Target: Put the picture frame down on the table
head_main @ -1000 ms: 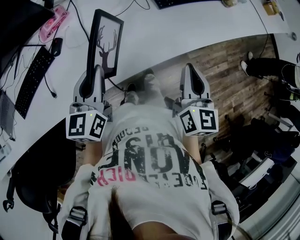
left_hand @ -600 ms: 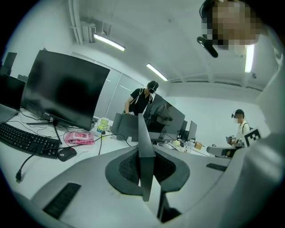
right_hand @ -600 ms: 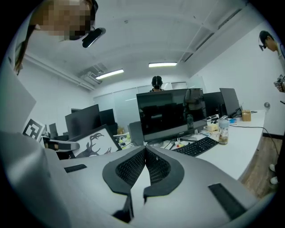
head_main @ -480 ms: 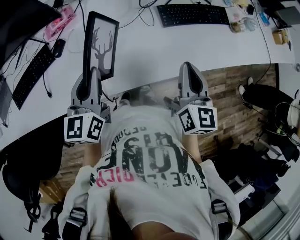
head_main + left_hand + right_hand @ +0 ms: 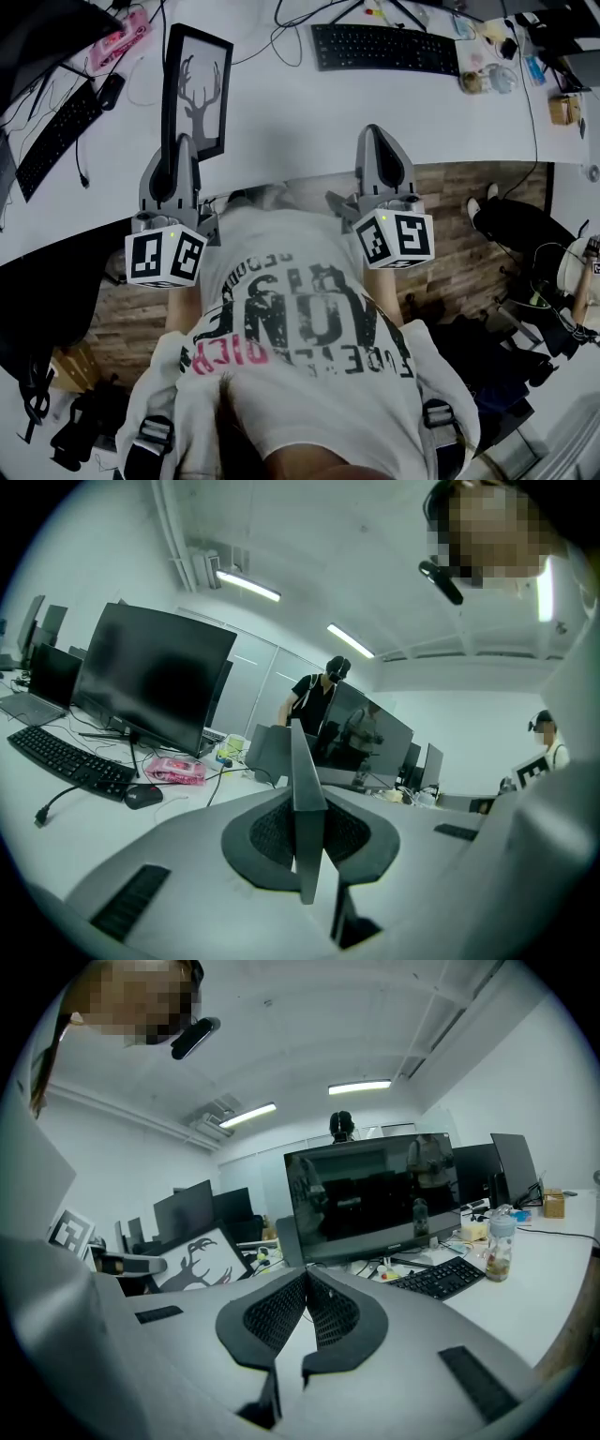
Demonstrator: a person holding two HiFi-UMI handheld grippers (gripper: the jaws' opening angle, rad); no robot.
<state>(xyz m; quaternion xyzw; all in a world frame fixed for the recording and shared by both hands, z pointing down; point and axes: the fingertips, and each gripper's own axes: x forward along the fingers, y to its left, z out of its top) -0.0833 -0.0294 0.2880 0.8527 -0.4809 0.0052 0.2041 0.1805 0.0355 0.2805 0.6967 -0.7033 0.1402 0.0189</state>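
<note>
White office table (image 5: 309,122), keyboard (image 5: 384,47) at its far side. The left gripper (image 5: 180,148) clamps the picture frame (image 5: 195,89) by its near edge, upright above the table's left part (poised for lowering, I judge); the right gripper (image 5: 377,141) is closed, empty.

Black keyboard (image 5: 384,49) far centre, lying level. Second keyboard (image 5: 54,141) at left, angled. Dark mouse (image 5: 111,91) and pink pouch (image 5: 120,39) just beyond it. Large monitor (image 5: 375,1199), screen dark. Clear bottle (image 5: 497,1241) near the first keyboard's right end. Wood-plank floor (image 5: 478,187) below.
</note>
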